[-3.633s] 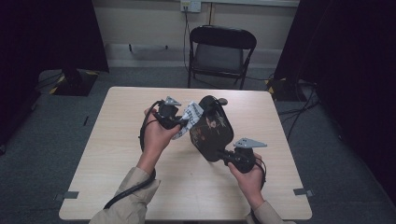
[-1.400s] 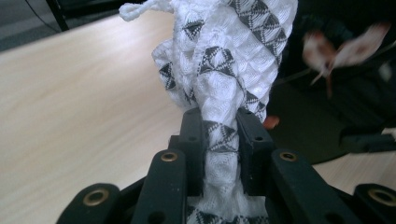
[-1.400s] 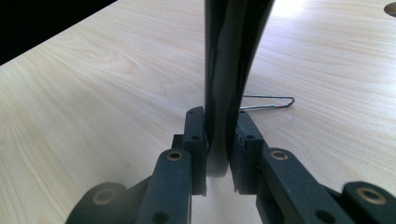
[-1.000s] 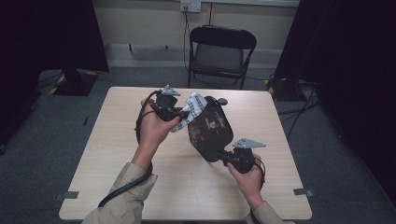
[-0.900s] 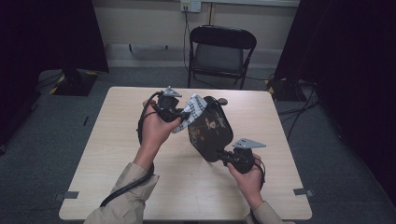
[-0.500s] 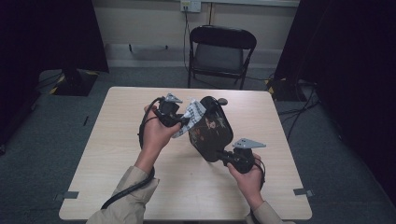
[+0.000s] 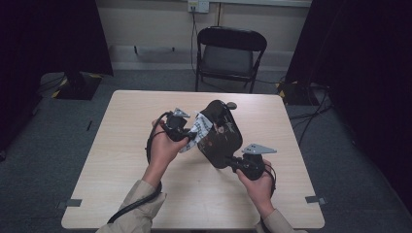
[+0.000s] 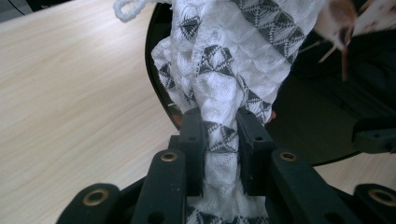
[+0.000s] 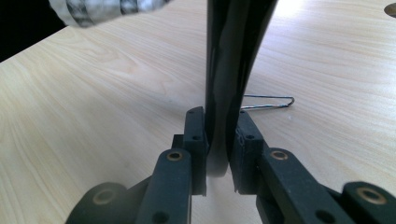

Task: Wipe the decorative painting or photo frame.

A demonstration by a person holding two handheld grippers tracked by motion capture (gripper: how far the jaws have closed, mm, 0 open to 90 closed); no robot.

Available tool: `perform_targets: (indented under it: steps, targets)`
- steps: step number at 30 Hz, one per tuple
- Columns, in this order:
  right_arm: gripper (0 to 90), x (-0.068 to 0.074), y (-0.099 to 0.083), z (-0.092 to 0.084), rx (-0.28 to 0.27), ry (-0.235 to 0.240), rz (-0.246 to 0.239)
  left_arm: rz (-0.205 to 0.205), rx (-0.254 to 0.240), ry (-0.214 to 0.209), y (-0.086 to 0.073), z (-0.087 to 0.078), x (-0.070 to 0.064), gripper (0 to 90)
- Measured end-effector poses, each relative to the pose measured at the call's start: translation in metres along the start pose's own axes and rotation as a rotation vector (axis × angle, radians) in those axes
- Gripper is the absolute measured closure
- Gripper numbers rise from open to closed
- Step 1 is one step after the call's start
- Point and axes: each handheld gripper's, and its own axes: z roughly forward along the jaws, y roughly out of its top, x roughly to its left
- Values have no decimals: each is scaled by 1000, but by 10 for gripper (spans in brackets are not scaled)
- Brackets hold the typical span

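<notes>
With the right gripper (image 7: 236, 162) pinching the tilted black pan's (image 7: 221, 136) handle at five o'clock, the left gripper (image 7: 187, 137), clamping a patterned cloth (image 7: 198, 131), should wipe firmly.

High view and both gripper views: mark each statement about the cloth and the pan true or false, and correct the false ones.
1. The left gripper is shut on the cloth. True.
2. The right gripper stands open and holds nothing. False: it is shut on the pan's handle.
3. The pan lies flat on the table. False: it is held tilted on edge.
4. The cloth is white with a dark pattern. True.
5. A chair stands beyond the table. True.
</notes>
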Motion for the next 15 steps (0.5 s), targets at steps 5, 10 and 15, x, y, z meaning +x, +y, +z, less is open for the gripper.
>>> perform_targets:
  steps: [5,10,15]
  targets:
    - [790,0,0,0,0,-1,-1,-2,19,6,-9,6,1,745]
    - [790,0,0,0,1,0,-1,-3,32,8,-17,12,1,744]
    - [790,0,0,0,-1,0,0,-4,47,8,-23,17,1,745]
